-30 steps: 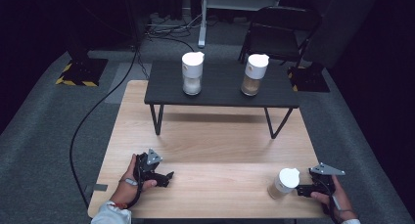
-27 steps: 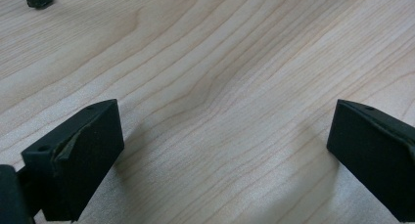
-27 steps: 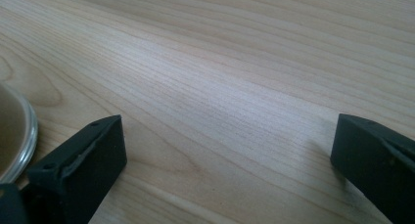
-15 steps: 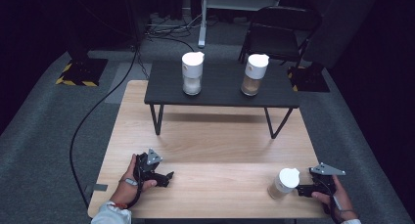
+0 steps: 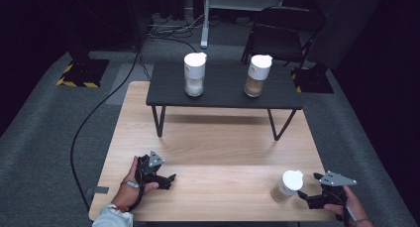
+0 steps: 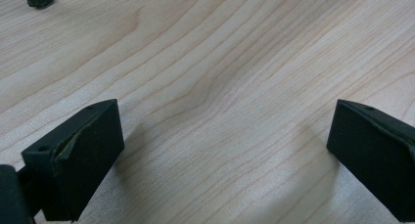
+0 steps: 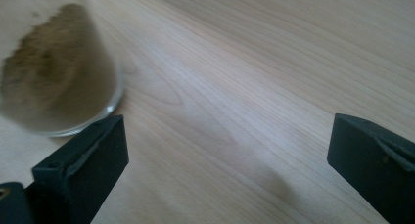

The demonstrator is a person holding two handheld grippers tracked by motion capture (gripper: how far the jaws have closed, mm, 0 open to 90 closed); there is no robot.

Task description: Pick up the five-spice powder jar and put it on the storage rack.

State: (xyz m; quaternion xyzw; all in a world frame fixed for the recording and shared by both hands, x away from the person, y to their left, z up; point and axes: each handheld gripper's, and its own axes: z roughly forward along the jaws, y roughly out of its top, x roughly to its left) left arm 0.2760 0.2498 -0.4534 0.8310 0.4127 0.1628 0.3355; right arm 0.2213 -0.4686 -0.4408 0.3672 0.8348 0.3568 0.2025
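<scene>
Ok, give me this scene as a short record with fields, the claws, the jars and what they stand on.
left claw: open, low over the wooden table, nothing between its jaws
right claw: open, beside the near jar, not around it
near jar: upright on the wooden table, white lid, brownish powder inside
black side table: stands on the far part of the wooden table
left far jar: on the black side table, pale contents
right far jar: on the black side table, tan contents
</scene>
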